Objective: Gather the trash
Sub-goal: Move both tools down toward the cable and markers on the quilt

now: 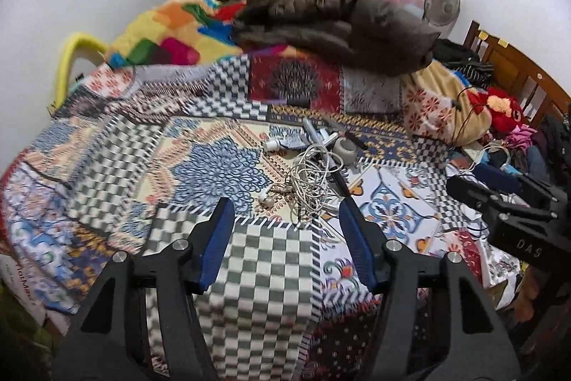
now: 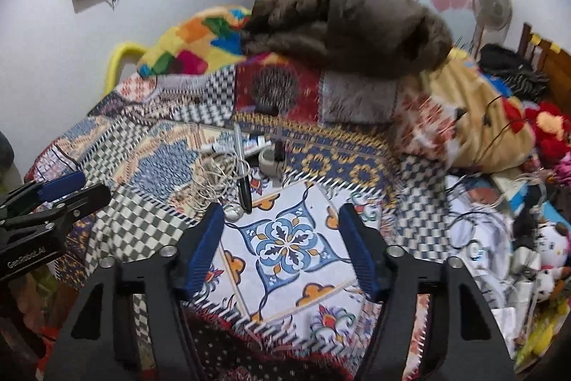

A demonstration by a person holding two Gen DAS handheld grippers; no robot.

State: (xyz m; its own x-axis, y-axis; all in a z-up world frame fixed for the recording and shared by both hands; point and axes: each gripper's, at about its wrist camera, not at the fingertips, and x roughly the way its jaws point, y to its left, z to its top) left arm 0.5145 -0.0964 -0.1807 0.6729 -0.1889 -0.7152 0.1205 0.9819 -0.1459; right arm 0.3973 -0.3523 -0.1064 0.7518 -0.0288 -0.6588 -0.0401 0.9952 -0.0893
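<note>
Both tools hang over the quilt (image 1: 271, 259) with nothing between their blue pads: the left tool (image 1: 287, 202) and the right tool (image 2: 280, 207) are released, jaws apart. Farther off, at twelve o'clock, the trash lies mid-bed: tangled cable (image 1: 310, 181), pen (image 2: 243, 174), tape roll (image 1: 345, 149). Beyond, a brown blanket (image 1: 339, 24).

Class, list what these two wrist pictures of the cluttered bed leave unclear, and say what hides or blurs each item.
- Tube, right wrist view: label too blurred to read.
- Tangled cable, left wrist view: its ends are lost in the knot.
- Right hand-held gripper, left wrist view: body cut off by the picture's edge.
- Pile of toys, right wrist view: squeezed at the fisheye rim, items indistinct.
</note>
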